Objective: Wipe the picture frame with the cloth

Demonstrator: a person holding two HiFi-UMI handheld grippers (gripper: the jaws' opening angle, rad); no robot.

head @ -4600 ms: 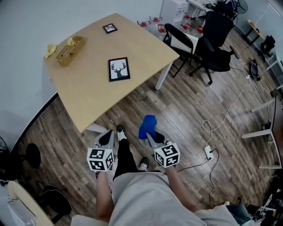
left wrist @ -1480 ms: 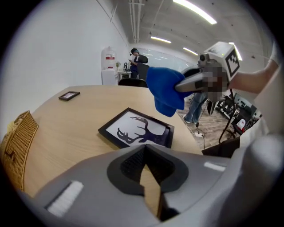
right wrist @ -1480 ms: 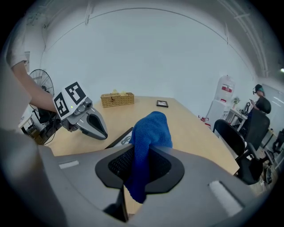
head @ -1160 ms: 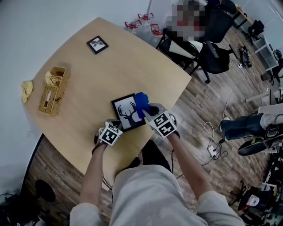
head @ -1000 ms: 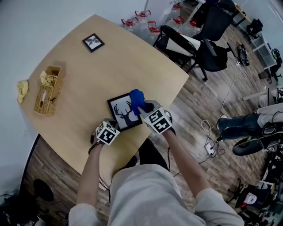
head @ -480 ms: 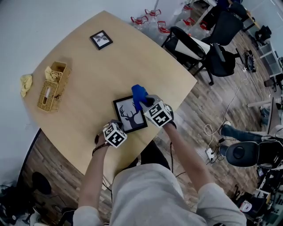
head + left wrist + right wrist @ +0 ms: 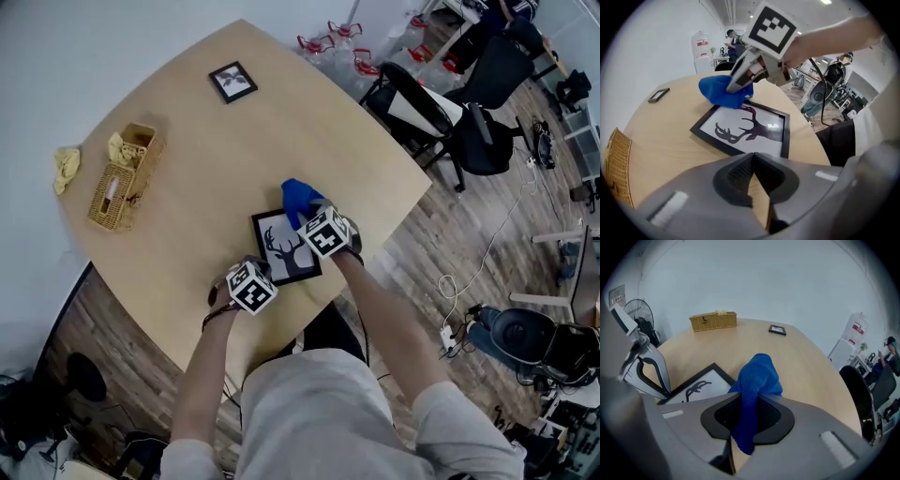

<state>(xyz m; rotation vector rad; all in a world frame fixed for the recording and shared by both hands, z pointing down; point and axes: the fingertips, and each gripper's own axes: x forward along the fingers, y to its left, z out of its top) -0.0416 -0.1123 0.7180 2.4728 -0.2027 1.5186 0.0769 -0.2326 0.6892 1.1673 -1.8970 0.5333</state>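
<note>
The right gripper (image 7: pixel 750 405) has its jaws clenched on a blue cloth (image 7: pixel 758 375), which bunches out just ahead of them and hangs a short tail behind. The bunch lies over one corner of the black picture frame (image 7: pixel 751 129), which lies flat on the wooden surface (image 7: pixel 208 159) with its antler print facing up. The left gripper (image 7: pixel 753 160) has its jaws pressed together on nothing, with the frame's near edge just ahead of them.
</note>
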